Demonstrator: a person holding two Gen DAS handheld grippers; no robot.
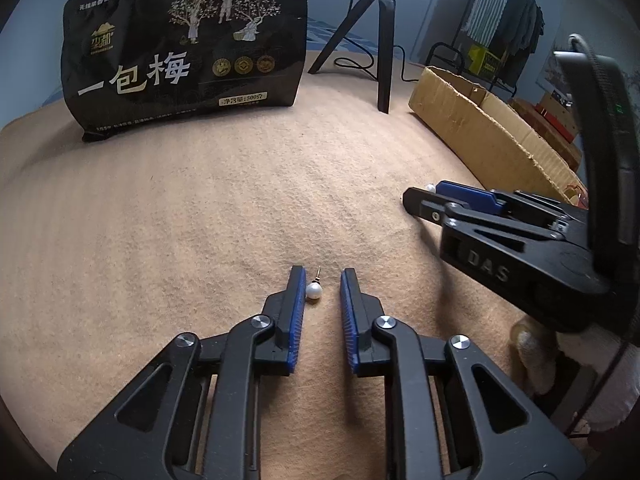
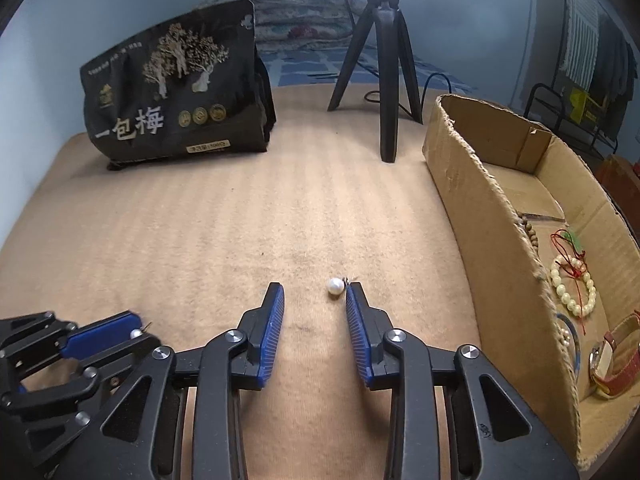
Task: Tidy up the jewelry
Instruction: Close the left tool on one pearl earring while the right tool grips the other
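A bead bracelet (image 2: 573, 288) and watch (image 2: 612, 360) already lie in the brown cardboard box (image 2: 492, 240), while two white pearl stud earrings (image 1: 313, 291) (image 2: 334, 286) remain on the tan blanket (image 2: 200, 240), each between the narrowly parted, not yet gripping jaws of the left gripper (image 1: 322, 280) and right gripper (image 2: 316, 292).

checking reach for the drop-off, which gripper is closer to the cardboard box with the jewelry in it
Right. The right gripper sits just beside the cardboard box, a pearl earring at its fingers. The left gripper is farther away, on the right gripper's other side.

A black snack bag (image 2: 176, 92) and tripod (image 2: 386, 80) stand on tan cloth (image 2: 200, 240).
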